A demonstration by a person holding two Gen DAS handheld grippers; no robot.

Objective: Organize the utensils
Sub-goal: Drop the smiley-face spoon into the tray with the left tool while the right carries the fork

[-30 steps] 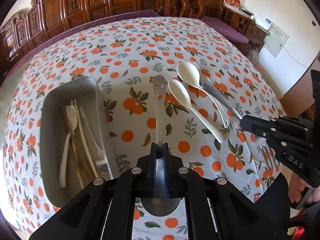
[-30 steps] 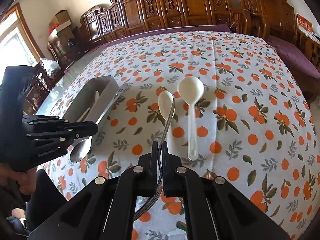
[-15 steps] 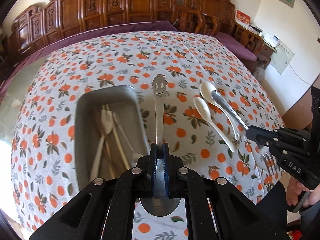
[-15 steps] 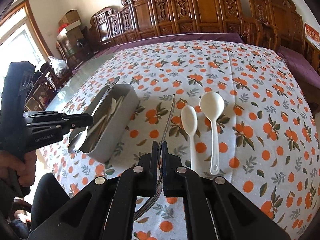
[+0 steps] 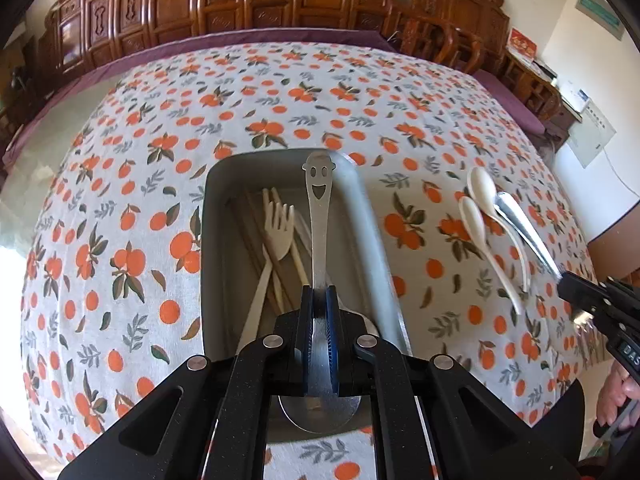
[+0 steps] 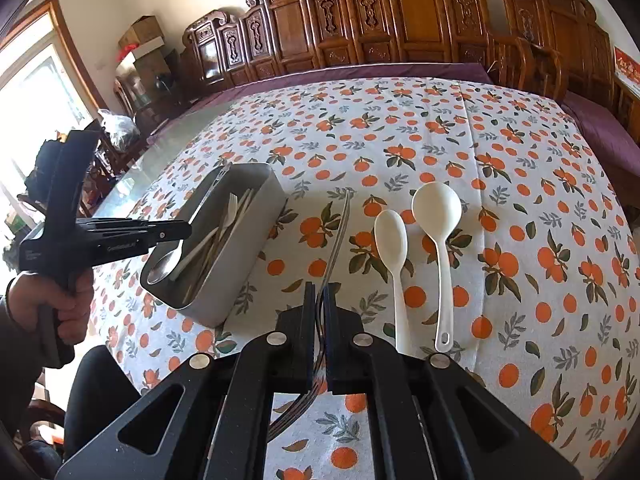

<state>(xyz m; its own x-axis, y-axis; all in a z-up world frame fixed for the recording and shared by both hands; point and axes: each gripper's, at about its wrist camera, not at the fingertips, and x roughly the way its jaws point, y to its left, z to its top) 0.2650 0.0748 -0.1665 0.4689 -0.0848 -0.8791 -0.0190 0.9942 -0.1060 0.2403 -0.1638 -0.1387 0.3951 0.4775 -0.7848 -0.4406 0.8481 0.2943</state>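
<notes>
Since a moment ago the left gripper point(image 5: 319, 300) has been swinging leftward and is now hanging over the metal tray point(image 5: 372, 240), its jaws clenching the steel spoon point(image 5: 318, 208) by the neck, smiley handle pointing forward above the cream fork point(image 5: 278, 226) lying inside. The right gripper point(image 6: 318, 300) is hovering above the tabletop point(image 6: 520, 200), jaws clamping a metal fork point(image 6: 338, 236). Two white spoons, small point(image 6: 394, 248) and large point(image 6: 438, 216), are lying just beside it.

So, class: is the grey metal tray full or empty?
Partly filled: the grey metal tray holds a cream plastic fork and chopsticks.
</notes>
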